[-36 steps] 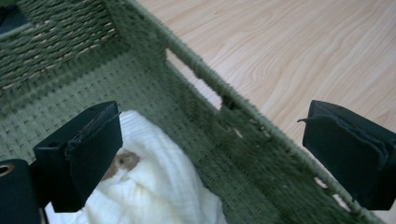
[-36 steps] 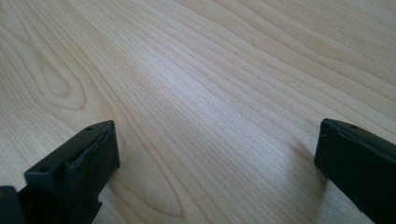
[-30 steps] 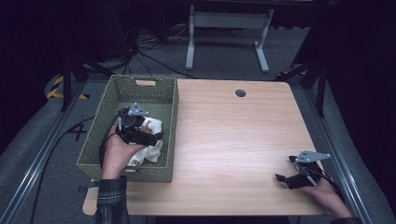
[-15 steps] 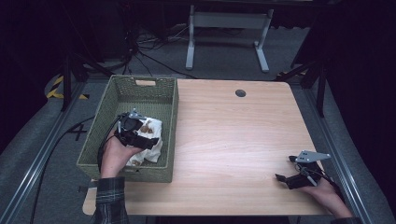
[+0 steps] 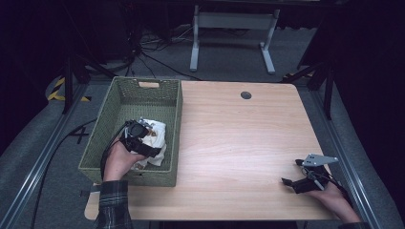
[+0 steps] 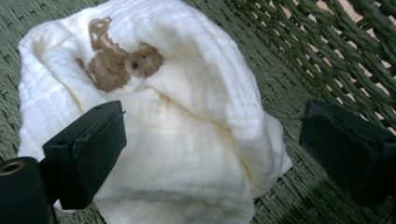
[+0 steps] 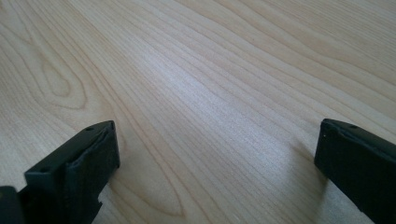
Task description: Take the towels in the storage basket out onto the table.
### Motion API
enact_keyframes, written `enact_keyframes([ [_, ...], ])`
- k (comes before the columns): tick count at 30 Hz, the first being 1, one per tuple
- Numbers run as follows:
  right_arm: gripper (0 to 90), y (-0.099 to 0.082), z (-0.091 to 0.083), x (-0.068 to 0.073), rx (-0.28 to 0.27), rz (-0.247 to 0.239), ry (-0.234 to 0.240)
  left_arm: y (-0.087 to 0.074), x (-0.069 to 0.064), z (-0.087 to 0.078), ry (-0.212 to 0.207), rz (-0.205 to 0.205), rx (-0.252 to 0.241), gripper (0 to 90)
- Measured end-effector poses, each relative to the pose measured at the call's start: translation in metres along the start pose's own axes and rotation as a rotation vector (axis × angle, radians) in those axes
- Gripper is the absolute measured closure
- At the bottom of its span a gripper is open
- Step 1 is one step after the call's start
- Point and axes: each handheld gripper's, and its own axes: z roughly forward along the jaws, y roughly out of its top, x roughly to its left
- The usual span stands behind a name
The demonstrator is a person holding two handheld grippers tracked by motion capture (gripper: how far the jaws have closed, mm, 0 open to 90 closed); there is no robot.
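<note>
Between the spread left claw (image 6: 210,149) jaws, a white cloth (image 6: 177,154), basket-bound.

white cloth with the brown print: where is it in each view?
High view: the white cloth lies in the green woven basket, lower half, partly under the left tool.
Left gripper view: the cloth sits centre frame between the open jaws, brown print at upper left.
Right gripper view: not in it; bare wooden table.
Shared landmark: the basket weave.
</note>
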Motion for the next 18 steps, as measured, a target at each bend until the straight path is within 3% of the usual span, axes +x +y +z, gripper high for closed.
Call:
enact_keyframes([
  [9, 0.2, 0.0, 0.0, 0.0, -0.001, -0.003, 0.001, 0.0, 0.001, 0.009, -0.013, -0.01, 0.07, 15.1],
  [14, 0.2, 0.0, 0.0, 0.0, 0.0, -0.002, 0.001, 0.001, -0.001, 0.017, 0.02, -0.006, 0.156, 20.1],
  [18, 0.2, 0.0, 0.0, 0.0, -0.001, -0.002, 0.002, 0.001, 0.0, 0.02, 0.023, -0.005, 0.19, 28.1],
])
